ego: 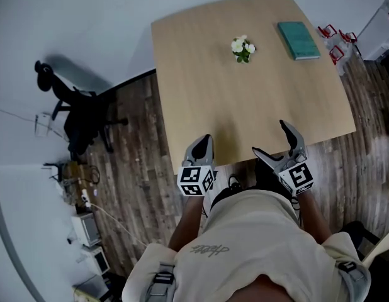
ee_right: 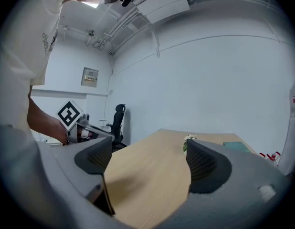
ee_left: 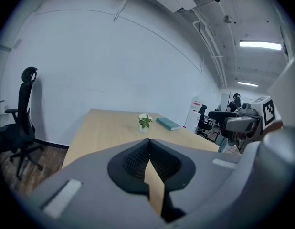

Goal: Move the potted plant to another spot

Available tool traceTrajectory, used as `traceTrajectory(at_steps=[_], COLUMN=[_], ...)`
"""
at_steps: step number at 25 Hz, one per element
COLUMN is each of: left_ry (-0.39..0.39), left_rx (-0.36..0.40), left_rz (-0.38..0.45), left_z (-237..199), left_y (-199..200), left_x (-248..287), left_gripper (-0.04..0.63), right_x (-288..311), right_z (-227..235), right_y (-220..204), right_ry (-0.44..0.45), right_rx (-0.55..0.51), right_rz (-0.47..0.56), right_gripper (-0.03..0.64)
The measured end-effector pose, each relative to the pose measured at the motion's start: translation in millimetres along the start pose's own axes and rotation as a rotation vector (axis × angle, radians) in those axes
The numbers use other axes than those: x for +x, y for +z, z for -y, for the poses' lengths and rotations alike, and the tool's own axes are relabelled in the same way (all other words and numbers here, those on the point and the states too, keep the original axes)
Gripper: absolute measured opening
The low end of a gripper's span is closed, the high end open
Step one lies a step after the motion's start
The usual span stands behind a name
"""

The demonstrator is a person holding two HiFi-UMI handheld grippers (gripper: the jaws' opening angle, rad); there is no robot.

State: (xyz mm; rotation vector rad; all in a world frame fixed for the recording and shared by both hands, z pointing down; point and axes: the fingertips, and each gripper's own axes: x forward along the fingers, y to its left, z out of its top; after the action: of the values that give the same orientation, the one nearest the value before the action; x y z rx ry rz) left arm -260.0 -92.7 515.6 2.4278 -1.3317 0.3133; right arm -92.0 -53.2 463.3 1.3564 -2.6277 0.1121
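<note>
While the potted plant (ego: 243, 49) stands upright on the far half of the table (ego: 201, 93), the left tool (ego: 204, 145) and right tool (ego: 271, 140) hang at the near edge, well apart from it. The left tool's jaws are pressed together on nothing; the right tool's jaws stand wide, with only bare table between them.

The plant looks small and top-heavy, so a long reach across could tip it if a jaw strikes the leaves rather than the pot. A squeeze on the flowers alone would likely crush them or let the pot slip. The book (ego: 298, 39) lies near, limiting spots on that side.

The head view alone shows the gap between plant and book. The left gripper view shows the pot whole, while in the right gripper view one jaw half hides it.
</note>
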Motion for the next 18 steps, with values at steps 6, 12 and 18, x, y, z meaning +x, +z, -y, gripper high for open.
traceTrajectory(at_steps=[6,12,18], left_ry=[0.015,0.059,0.112], left_rx=[0.088,0.101,-0.015], left_rz=[0.025,0.017,0.02], left_z=[22.7,33.6,31.9], left_y=[44.2,63.9,69.1], left_x=[50.0,85.6,102.1], left_gripper=[0.014,0.015,0.015], right_x=[15.1,29.0,45.3], right_z=[69.6,130.1,148.2], right_y=[2.2,-10.1,-9.9], right_ry=[0.02,0.04,0.152], right_rx=[0.002,0.038,0.037], right_rz=[0.031,0.022,0.021], right_gripper=[0.482,0.482,0.482])
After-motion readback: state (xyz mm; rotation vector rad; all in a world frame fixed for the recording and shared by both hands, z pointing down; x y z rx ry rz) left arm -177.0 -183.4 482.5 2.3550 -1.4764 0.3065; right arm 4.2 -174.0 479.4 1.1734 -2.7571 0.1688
